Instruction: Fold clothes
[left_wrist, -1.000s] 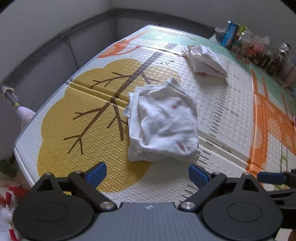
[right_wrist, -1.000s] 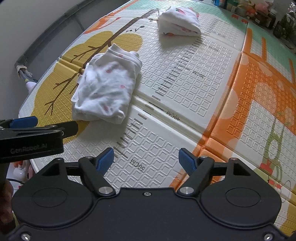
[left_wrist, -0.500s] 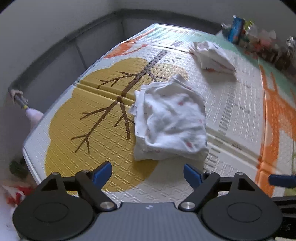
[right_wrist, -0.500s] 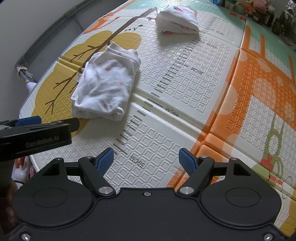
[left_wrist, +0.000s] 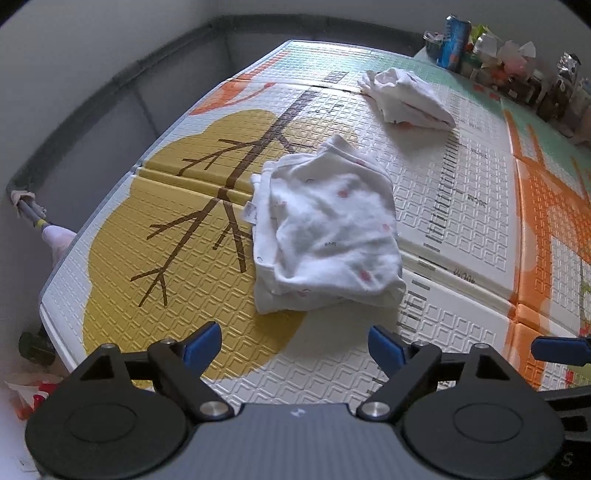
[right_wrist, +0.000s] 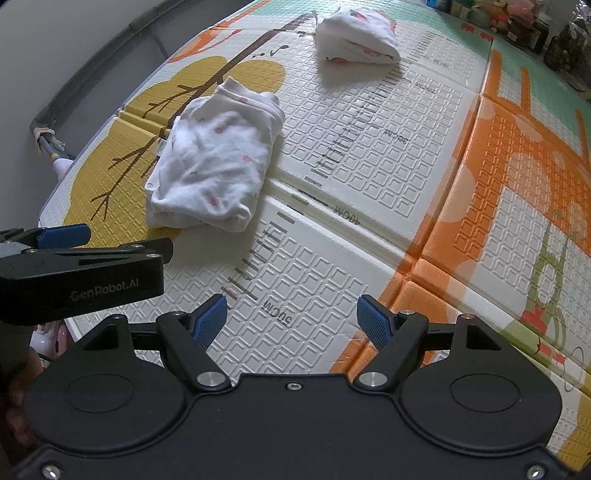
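Soft, even daylight; the folded garment (left_wrist: 325, 229) throws a faint shadow toward the camera on the mat (left_wrist: 461, 229). Centre sharp, edges bent and darkened by fisheye, far clutter (left_wrist: 517, 70) blurred

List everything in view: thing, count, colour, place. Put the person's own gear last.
folded garment: 1, white with small red prints, near, partly on the yellow tree print
second garment: 1, white with red prints, bundled, farther back on the mat
play mat: 1, cream, yellow, orange and green, under both garments
clutter: several, mixed colours, including a blue can, beyond the mat's far right edge
left gripper: 1, black with blue pads, open, empty
right gripper: 1, black with blue pads, open, empty
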